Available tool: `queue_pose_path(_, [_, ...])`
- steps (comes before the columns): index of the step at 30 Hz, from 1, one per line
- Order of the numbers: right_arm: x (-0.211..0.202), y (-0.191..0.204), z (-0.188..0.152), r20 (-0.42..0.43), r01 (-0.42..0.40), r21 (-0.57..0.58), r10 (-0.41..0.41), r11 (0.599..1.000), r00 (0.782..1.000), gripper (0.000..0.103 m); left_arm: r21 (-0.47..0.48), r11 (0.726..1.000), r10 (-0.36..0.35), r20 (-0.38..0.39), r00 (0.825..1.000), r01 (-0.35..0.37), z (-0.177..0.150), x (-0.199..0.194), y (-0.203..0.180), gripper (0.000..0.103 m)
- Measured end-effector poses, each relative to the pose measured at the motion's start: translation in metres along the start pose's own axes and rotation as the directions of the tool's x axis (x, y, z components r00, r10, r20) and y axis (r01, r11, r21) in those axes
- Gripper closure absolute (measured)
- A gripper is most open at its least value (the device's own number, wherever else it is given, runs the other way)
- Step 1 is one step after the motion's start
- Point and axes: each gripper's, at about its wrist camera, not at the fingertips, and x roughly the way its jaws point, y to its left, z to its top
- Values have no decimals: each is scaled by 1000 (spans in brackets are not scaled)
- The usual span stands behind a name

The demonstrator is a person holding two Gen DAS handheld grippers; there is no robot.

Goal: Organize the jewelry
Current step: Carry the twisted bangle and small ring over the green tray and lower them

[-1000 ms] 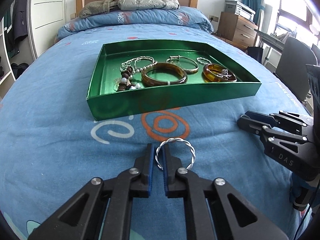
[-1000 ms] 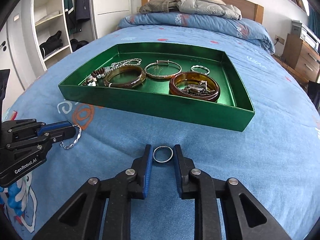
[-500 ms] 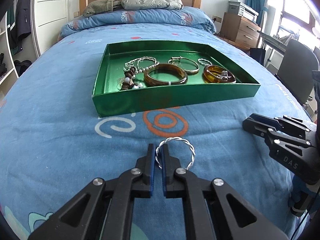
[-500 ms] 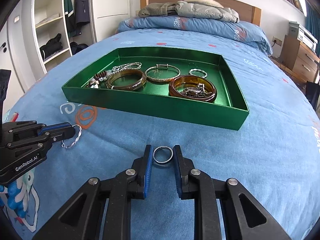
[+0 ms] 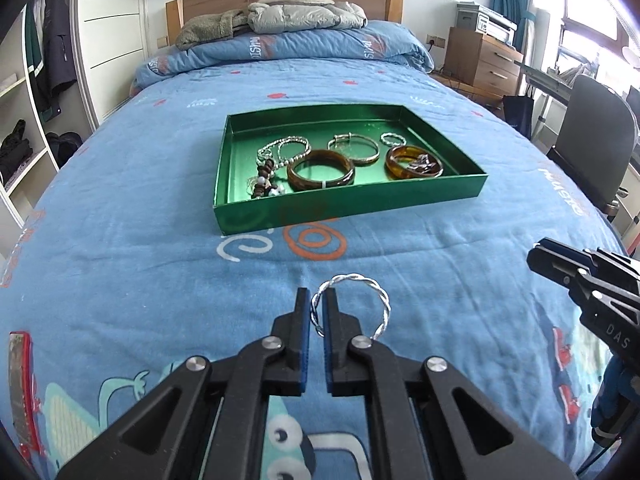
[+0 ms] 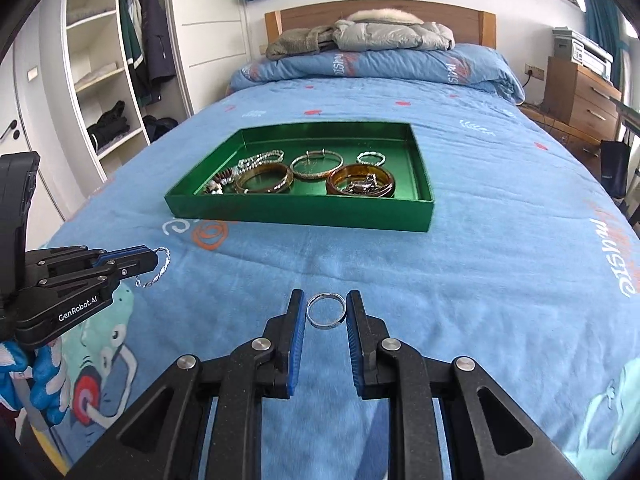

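Left wrist view: the left gripper [image 5: 319, 306] pinches the twisted silver bangle [image 5: 352, 304] at its rim, jaws nearly closed, above the blue bedspread [image 5: 120, 248]. Beyond sits the green tray [image 5: 348, 200] of jewelry.

Right wrist view: the right gripper [image 6: 325, 312] clamps a small silver ring [image 6: 326, 312] between its pads; wardrobe shelves [image 6: 100, 76] stand at left.

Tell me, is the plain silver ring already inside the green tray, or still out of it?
Out. The plain silver ring is clamped in the right gripper, above the blue bedspread, short of the green tray.
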Motion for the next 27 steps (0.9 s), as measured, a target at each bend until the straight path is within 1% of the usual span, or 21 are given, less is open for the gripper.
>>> queue_pose_path(5, [-36,-6,-7,42,-10,40,9,999,999,83,10,1000,20,12,1000,-20,-4,-29,-7,98])
queue_pose_path(19, [-125,-5,-33,131,-25,75,15,997,991,83,30,997,61,103,993,-64,-19,-123,-42,98])
queue_pose_path(27, [-159,-1,-42,163,-35,62,24,997,986,83,25,993,111,148,983,-116,-26,-155,-56,98])
